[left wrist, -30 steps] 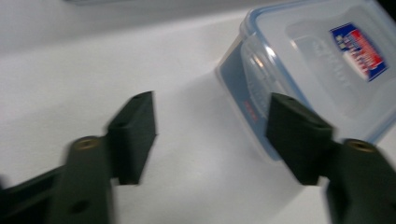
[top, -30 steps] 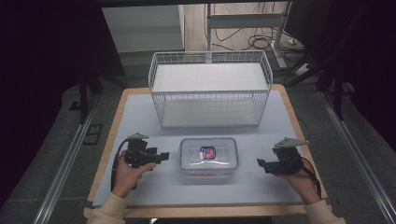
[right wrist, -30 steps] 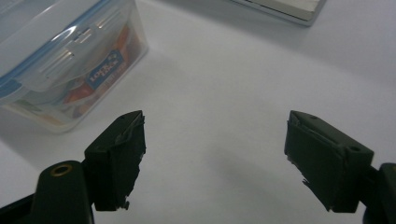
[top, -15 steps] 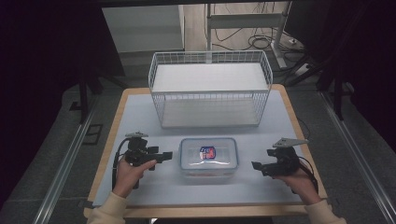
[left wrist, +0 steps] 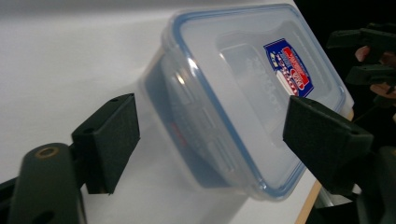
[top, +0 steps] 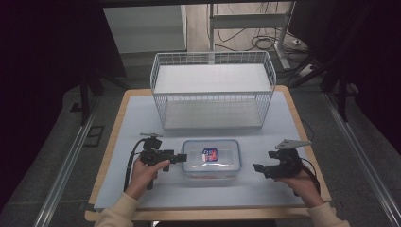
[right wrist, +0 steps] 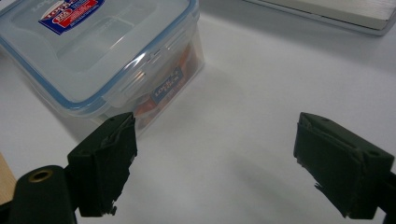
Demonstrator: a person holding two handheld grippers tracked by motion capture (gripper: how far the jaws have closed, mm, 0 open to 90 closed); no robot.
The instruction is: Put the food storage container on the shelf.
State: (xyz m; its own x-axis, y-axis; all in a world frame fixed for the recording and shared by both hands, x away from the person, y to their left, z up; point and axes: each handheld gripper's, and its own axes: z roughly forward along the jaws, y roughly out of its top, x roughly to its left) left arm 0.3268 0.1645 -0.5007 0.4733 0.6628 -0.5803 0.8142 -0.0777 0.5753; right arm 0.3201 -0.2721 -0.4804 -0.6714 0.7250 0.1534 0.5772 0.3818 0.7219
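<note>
1. Clear plastic makes up the rectangular food container with a blue-sealed lid and a red-and-blue sticker (top: 211, 159); it sits flat on the white table mat (top: 142, 113), near the front edge, between my two hands and well in front of the white wire basket (top: 213, 90).

2. My left gripper (top: 179, 158) is just beside the container's left end. In the left gripper view its jaws have just been opening and now stand wide, with the box's short end (left wrist: 205, 140) between them but neither pad pressing on it.

3. My right gripper (top: 258, 168) hovers a little apart from the container's right end. Its jaws have also just been opening and are spread wide with nothing between them; in the right gripper view the box corner (right wrist: 163, 88) lies off towards one pad.

4. I judge the step in hand to be lining both grippers up on the box, probably to work the side latches or lift it.

5. To do it well, I would square each gripper to its end first, so that the pads meet the latch flap evenly rather than the rounded corner.

6. I would close gently, since smooth plastic may slip or skid on the mat if pushed from one side alone.
</note>
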